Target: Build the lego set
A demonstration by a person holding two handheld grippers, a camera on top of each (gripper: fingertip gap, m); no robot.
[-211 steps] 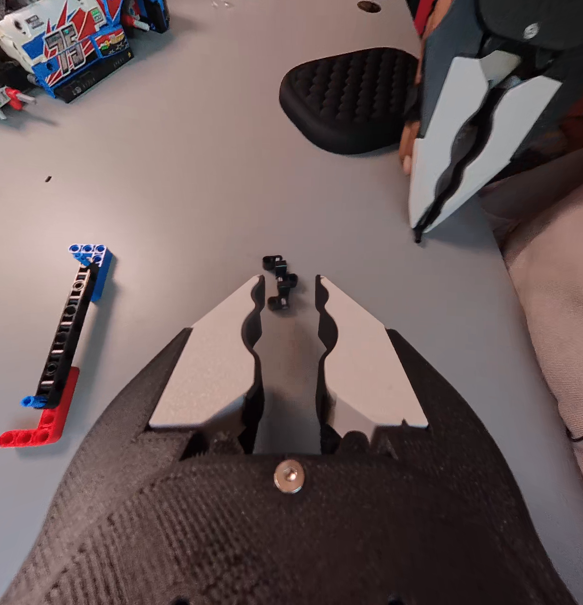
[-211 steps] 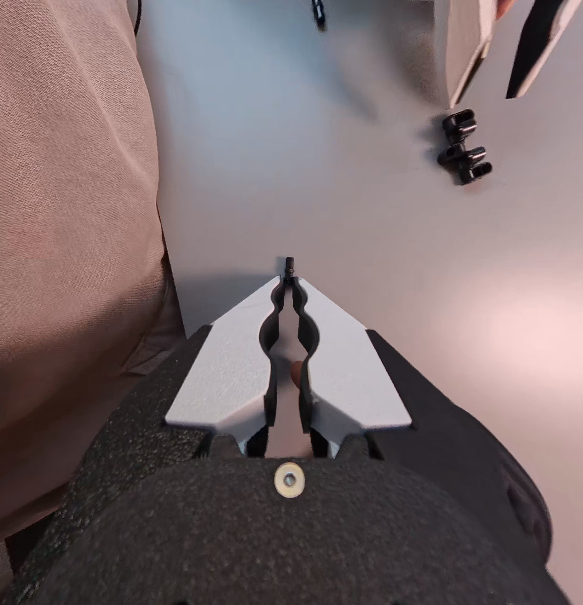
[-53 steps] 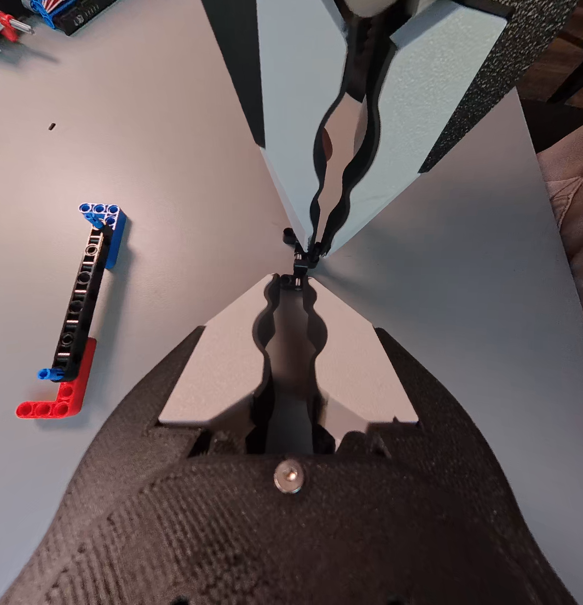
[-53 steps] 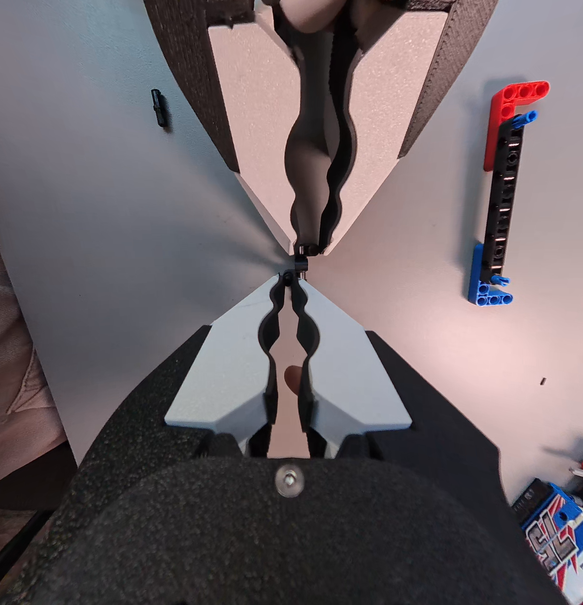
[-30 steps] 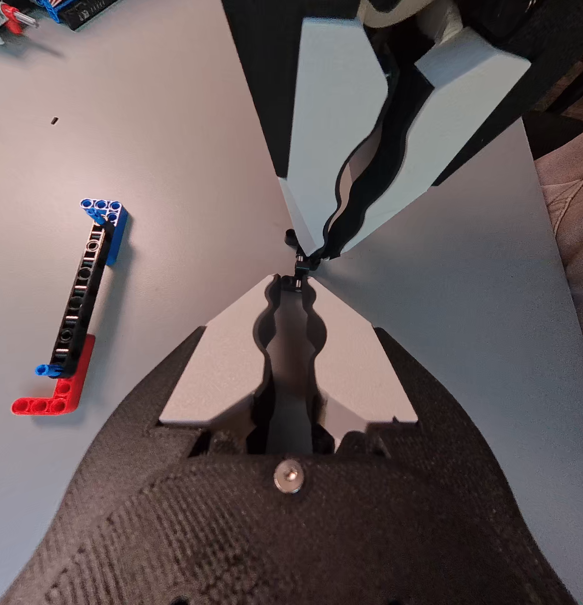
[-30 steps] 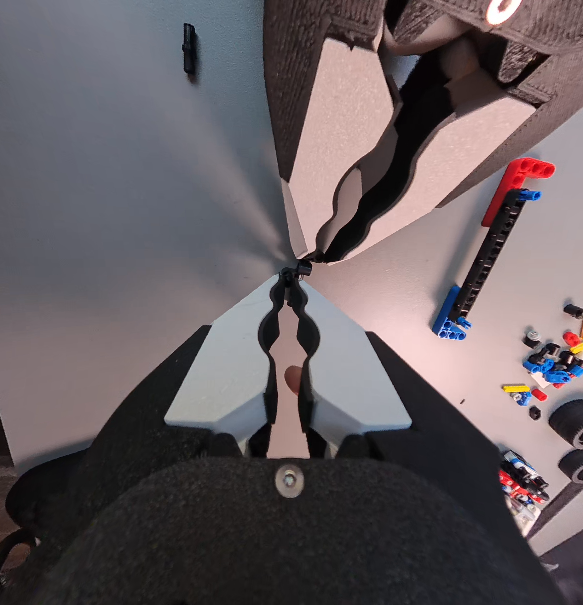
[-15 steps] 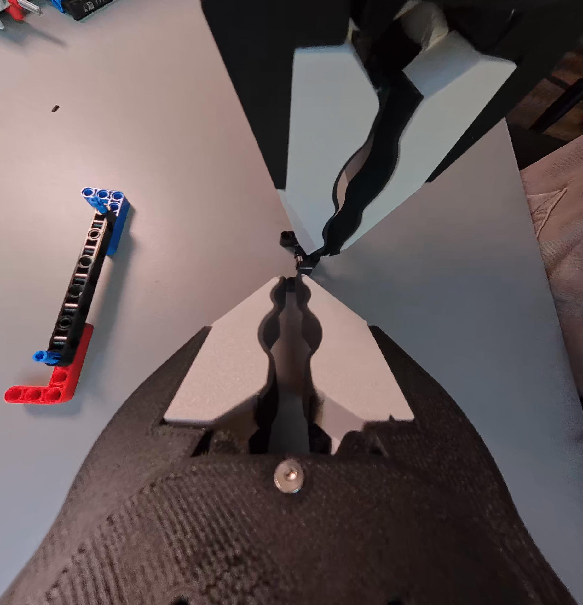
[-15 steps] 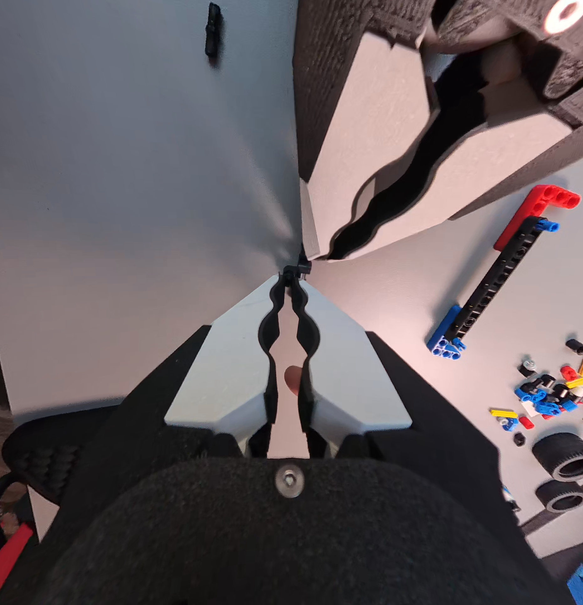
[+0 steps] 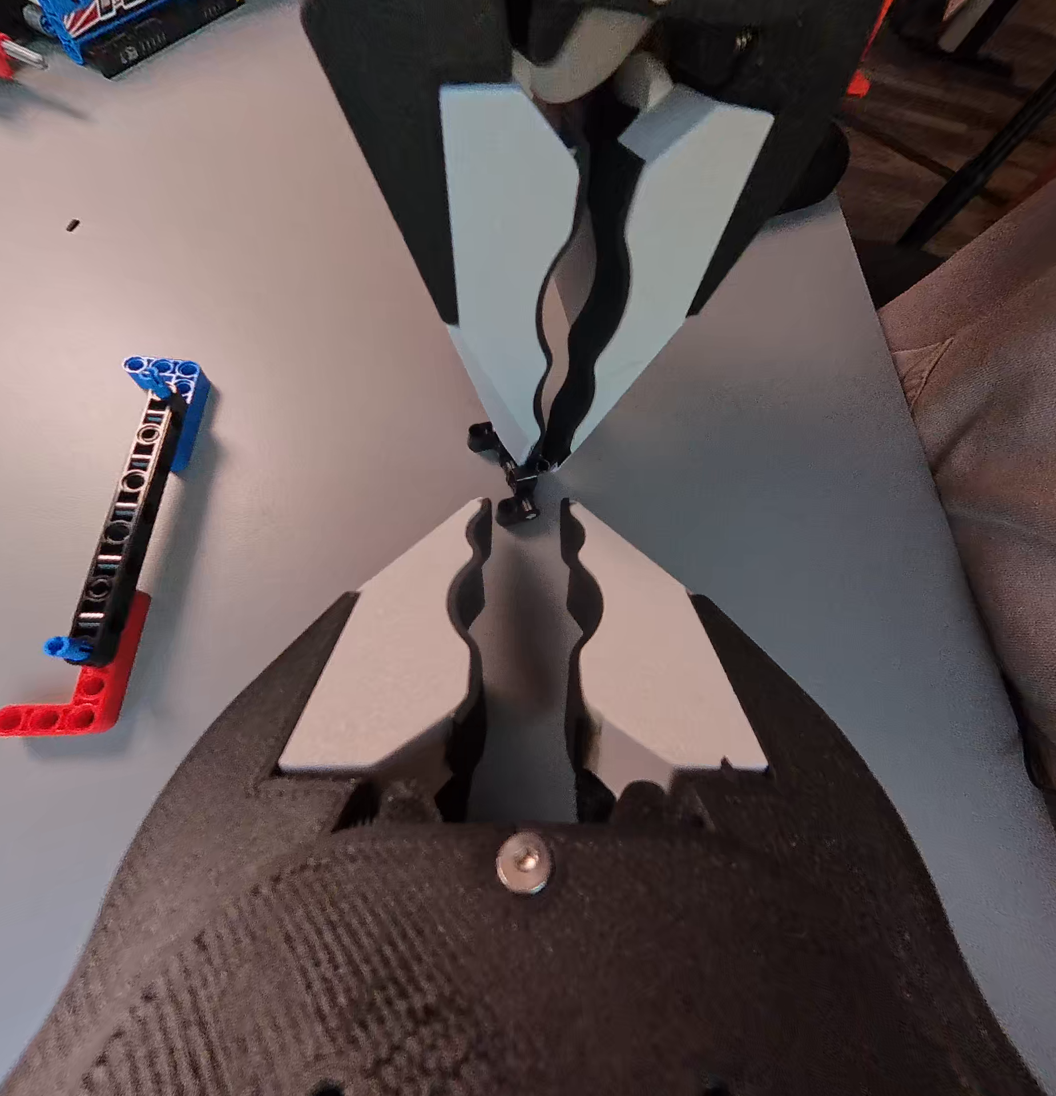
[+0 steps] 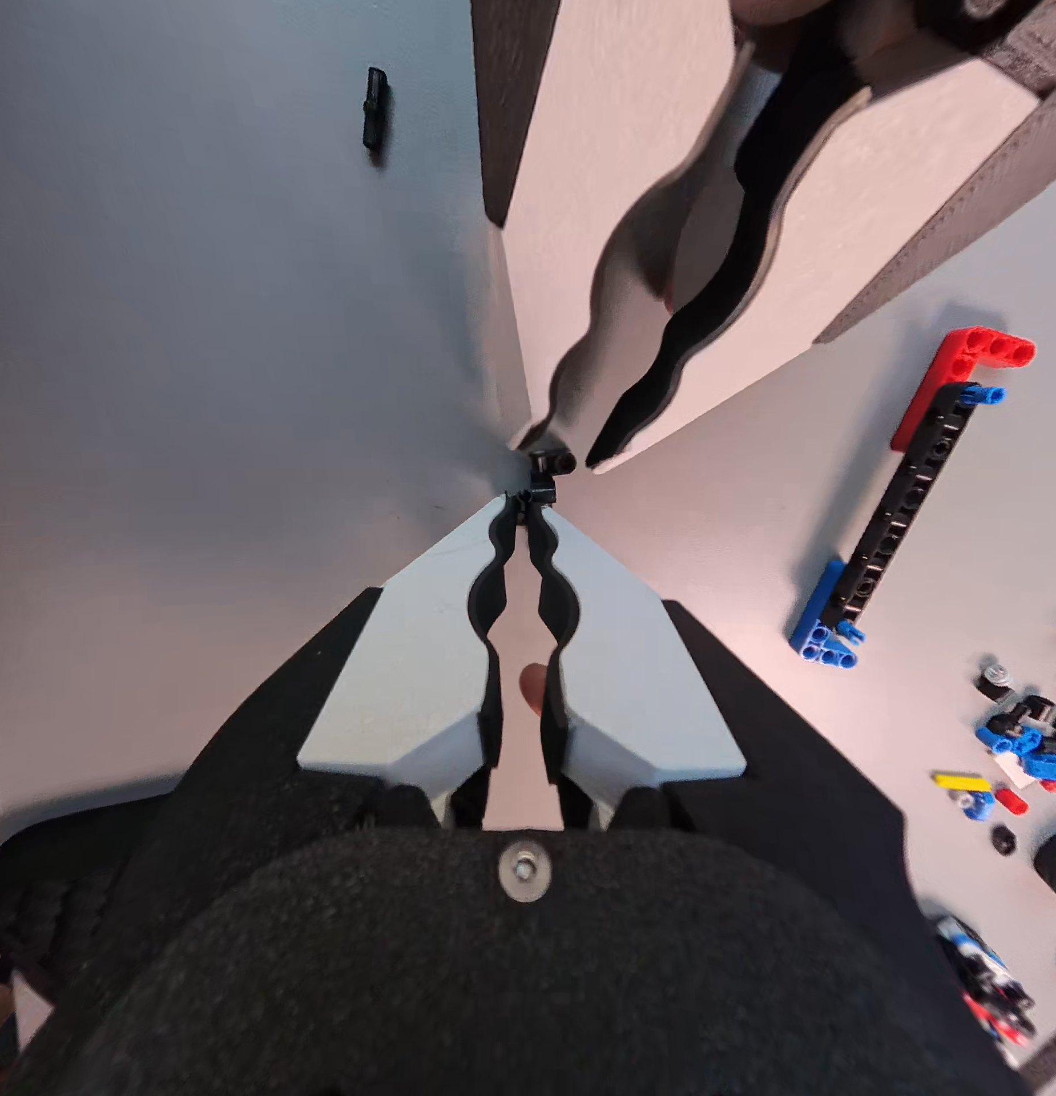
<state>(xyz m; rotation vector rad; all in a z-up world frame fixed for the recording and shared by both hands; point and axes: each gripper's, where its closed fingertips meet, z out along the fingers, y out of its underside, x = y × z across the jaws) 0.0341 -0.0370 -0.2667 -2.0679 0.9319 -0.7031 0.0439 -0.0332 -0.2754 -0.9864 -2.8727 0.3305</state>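
Note:
A small black connector (image 9: 512, 474) lies between the two gripper tips on the grey table (image 9: 276, 267). My left gripper (image 9: 525, 507) is open, with one end of the connector just ahead of its fingers. My right gripper (image 10: 521, 504) is shut on a small black pin (image 10: 521, 497) that meets the connector (image 10: 546, 468). It reaches in from the top of the left wrist view (image 9: 543, 465). The open left gripper (image 10: 564, 452) reaches in from the top of the right wrist view.
A black beam (image 9: 128, 510) with a blue L-piece (image 9: 181, 385) and a red L-piece (image 9: 69, 706) lies to the left; it also shows in the right wrist view (image 10: 905, 504). A loose black pin (image 10: 376, 107), a pile of small parts (image 10: 1035, 747), and cloth (image 9: 1000, 474) past the table's right edge. The tips of both grippers are at nearly the same place.
My left gripper was shut on the connector and has opened and let it go. My right gripper stays shut on the pin against the connector.

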